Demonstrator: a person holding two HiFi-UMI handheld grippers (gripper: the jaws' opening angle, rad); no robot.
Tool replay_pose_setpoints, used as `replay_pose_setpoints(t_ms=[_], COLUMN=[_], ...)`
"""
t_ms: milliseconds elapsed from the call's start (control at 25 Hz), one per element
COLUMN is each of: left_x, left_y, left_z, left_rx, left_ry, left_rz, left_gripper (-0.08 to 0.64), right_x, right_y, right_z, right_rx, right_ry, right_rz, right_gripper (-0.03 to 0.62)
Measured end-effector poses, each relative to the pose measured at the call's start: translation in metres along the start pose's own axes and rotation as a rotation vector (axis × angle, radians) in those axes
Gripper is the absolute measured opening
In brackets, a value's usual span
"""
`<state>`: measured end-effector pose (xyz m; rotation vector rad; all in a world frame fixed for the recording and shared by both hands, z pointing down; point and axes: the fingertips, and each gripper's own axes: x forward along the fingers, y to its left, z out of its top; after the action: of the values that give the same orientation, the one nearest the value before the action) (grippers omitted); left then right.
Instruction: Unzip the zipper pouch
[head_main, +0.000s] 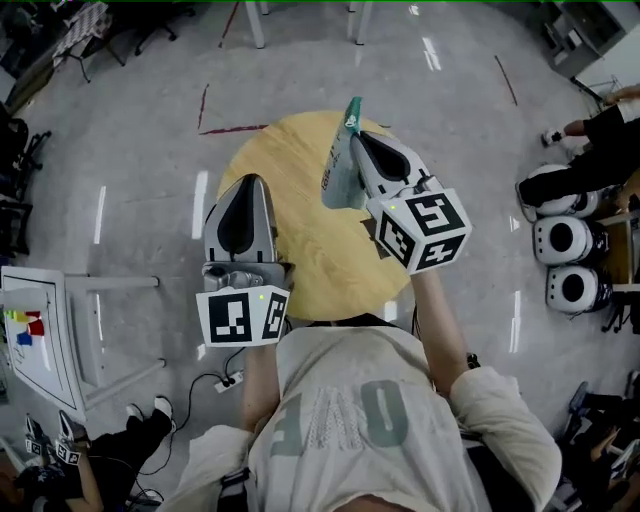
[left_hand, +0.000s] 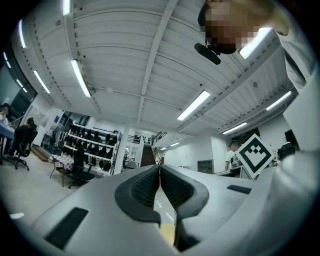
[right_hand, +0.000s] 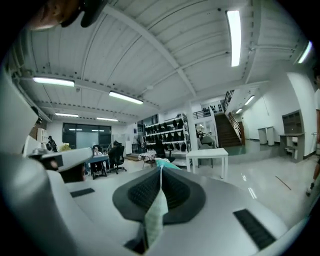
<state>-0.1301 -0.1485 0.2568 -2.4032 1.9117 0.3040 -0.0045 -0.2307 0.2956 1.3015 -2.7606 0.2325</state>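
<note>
The zipper pouch (head_main: 342, 165) (pale green, kinda mesh-looking) was pinched tight in the right gripper (head_main: 360, 138) and was seen dangling from it over the far part of the round wooden table (head_main: 300, 265). In the right gripper view, a strip of the fabric was clamped between the dark ribbed pads (right_hand: 176, 190), with the jaws closed right down on it. The left gripper (head_main: 248, 185) was held over the table's left edge, apart from the pouch. Its jaws were pressed together and nothing was caught between them.
</note>
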Motion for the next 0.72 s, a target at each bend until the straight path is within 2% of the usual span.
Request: replay_pose_setpoints(t_ms=[120, 240, 480, 720], left_x=[0.004, 0.003, 0.003, 0.002], left_y=[-0.023, -0.042, -0.062, -0.079], left_z=[0.009, 0.010, 0.011, 0.022], left_rx=[0.012, 0.005, 0.015, 0.067], left_ry=[-0.025, -0.034, -0.038, -0.066], left_rz=[-0.063, -0.099, -0.147, -0.195], left_gripper=[0.028, 0.028, 0.028, 0.028], right_x=[-0.031, -0.057, -0.087, -0.101], right_y=[0.008, 0.016, 0.030, 0.035], right_z=[0.011, 0.011, 0.007, 0.013], right_rx=[-0.003, -0.038, -0.026, -0.040], right_ry=[-0.083, -0.123, -0.139, -0.138], right_rz=[0.033, 0.044, 0.088, 0.169], right_gripper=[0.034, 0.034, 0.034, 0.034])
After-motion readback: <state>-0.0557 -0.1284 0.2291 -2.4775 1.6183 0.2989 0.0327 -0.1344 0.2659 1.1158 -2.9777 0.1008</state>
